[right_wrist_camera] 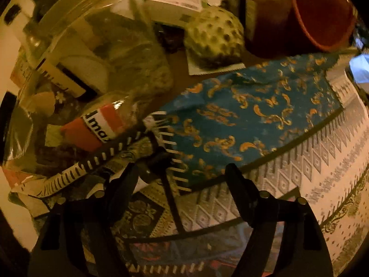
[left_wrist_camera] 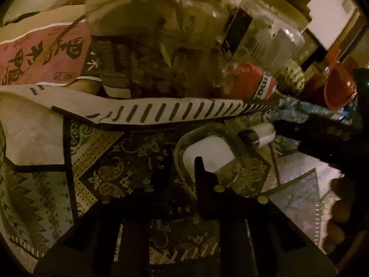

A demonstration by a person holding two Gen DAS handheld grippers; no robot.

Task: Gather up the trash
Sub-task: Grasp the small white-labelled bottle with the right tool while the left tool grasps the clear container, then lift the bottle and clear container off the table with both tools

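A blue cloth with gold pattern point(right_wrist_camera: 249, 120) lies on the patterned tablecloth point(right_wrist_camera: 311, 161); its crumpled end shows in the left wrist view point(left_wrist_camera: 297, 108). My right gripper point(right_wrist_camera: 182, 168) is open, its fingers astride the cloth's fringed near edge, not closed on it. Its dark body shows at right in the left wrist view point(left_wrist_camera: 322, 138). My left gripper point(left_wrist_camera: 180, 168) is open and empty, low over the table before a clear wrapper with a white piece point(left_wrist_camera: 207, 154). A small black and white tube point(left_wrist_camera: 258, 135) lies beside it.
A large clear plastic bag of items point(left_wrist_camera: 161, 53) stands behind a white black-dashed strip point(left_wrist_camera: 161, 113). A red can point(right_wrist_camera: 96, 127), a scaly green fruit point(right_wrist_camera: 214, 37), a red cup point(right_wrist_camera: 318, 13), a glass jar point(left_wrist_camera: 272, 27) and a pink printed packet point(left_wrist_camera: 43, 57) crowd the table's far side.
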